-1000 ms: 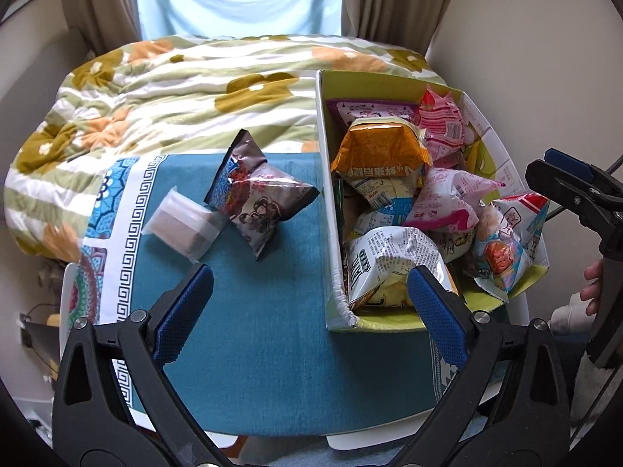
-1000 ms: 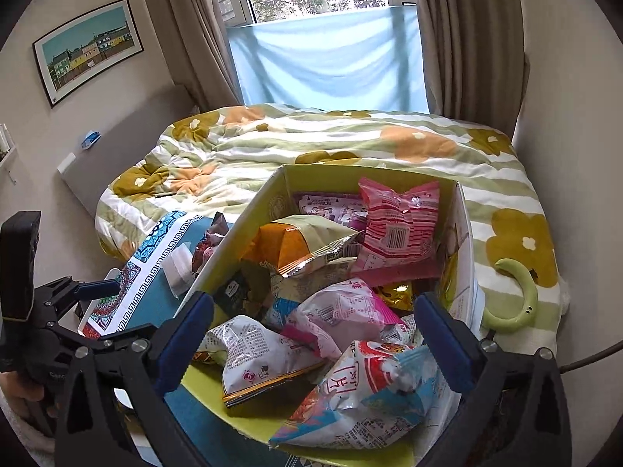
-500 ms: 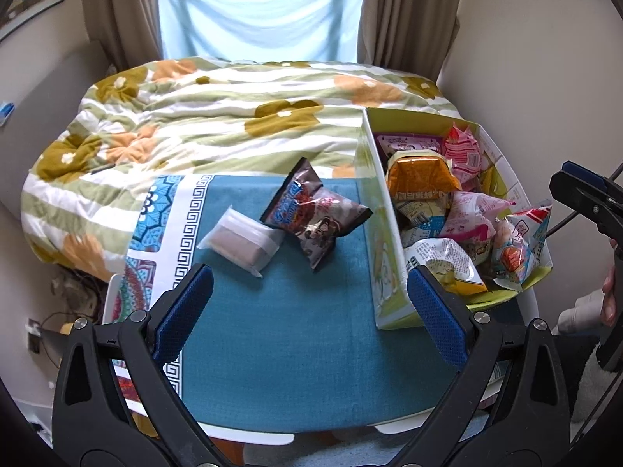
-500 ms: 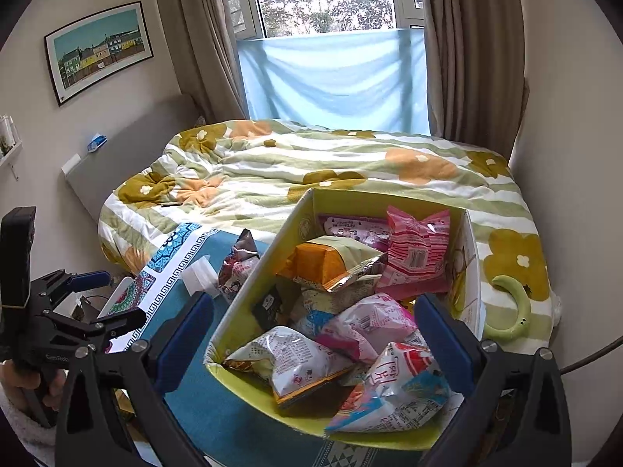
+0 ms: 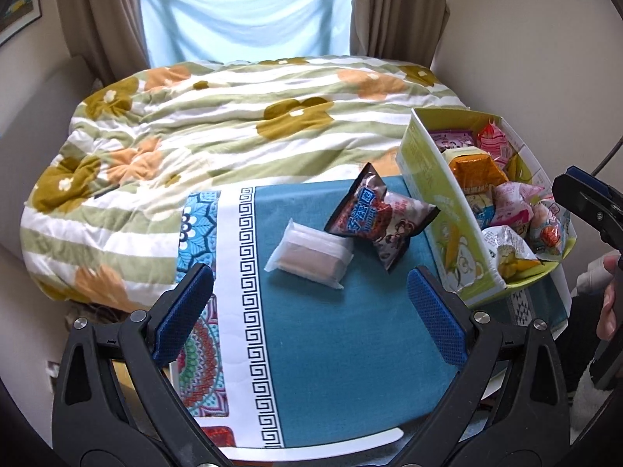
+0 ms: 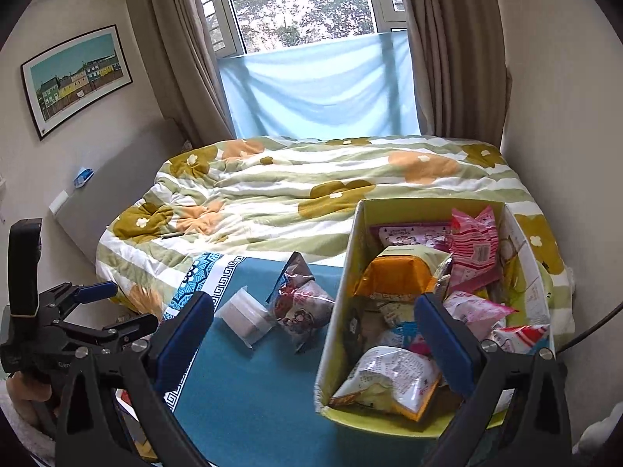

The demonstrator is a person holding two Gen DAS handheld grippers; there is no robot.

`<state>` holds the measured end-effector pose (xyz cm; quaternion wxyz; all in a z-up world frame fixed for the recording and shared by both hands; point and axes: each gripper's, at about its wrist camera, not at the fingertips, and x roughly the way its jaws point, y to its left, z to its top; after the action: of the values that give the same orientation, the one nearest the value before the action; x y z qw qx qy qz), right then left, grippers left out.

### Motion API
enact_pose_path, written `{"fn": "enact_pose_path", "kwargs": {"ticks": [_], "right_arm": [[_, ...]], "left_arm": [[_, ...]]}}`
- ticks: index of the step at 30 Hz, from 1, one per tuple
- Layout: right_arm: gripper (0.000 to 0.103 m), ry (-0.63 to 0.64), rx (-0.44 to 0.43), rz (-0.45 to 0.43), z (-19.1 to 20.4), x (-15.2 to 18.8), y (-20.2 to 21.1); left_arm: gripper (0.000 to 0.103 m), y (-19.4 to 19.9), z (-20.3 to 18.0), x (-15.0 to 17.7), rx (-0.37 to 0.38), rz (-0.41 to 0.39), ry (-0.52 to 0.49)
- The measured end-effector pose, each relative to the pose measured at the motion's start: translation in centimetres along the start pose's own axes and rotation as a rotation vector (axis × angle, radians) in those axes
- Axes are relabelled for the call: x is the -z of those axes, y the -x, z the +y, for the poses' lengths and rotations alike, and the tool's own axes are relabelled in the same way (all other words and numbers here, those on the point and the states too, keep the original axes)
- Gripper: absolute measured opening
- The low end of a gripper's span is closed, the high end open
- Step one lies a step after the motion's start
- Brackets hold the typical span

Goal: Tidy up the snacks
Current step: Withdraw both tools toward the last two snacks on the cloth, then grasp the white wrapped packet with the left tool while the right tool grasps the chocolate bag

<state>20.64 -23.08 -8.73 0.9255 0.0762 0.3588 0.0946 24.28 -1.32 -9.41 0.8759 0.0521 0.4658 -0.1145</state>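
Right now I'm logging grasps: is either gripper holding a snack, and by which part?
Nothing is held. The left gripper and right gripper are both open; the two loose packets lie on the cloth.

Little can be read. The dark snack bag (image 5: 379,216) in the middle of the left wrist view carries large blue characters, not clear enough to make out. The pink packet (image 6: 473,251) in the box (image 6: 338,311), upper right of the right wrist view, shows a barcode with unreadable digits. Print on the white bag (image 6: 389,383) is too small to read.
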Motion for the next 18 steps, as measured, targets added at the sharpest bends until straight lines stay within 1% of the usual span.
{"fn": "enact_pose_path", "kwargs": {"ticks": [3,7,10,14,18], "right_arm": [[0.102,-0.019,0.020,-0.020,1.6,0.4,-0.8],[0.102,-0.027,0.056,-0.016,3.7,0.6,-2.6],[0.102,-0.009,0.092,-0.007,5.0,0.6,-4.1],[0.102,0.075,0.134,0.020,6.0,0.6,-6.2],[0.102,0.214,0.158,0.085,6.6,0.4,-8.8]], "left_arm": [[0.099,-1.4,2.3,-0.1,0.024,0.034,-0.020],[0.099,-3.7,4.4,-0.2,0.059,0.081,-0.055],[0.099,-6.2,5.2,-0.4,0.113,0.125,-0.081],[0.099,-10.0,4.5,-0.2,0.154,0.174,-0.126],[0.099,-13.4,3.0,-0.1,0.172,0.213,-0.151]]}}
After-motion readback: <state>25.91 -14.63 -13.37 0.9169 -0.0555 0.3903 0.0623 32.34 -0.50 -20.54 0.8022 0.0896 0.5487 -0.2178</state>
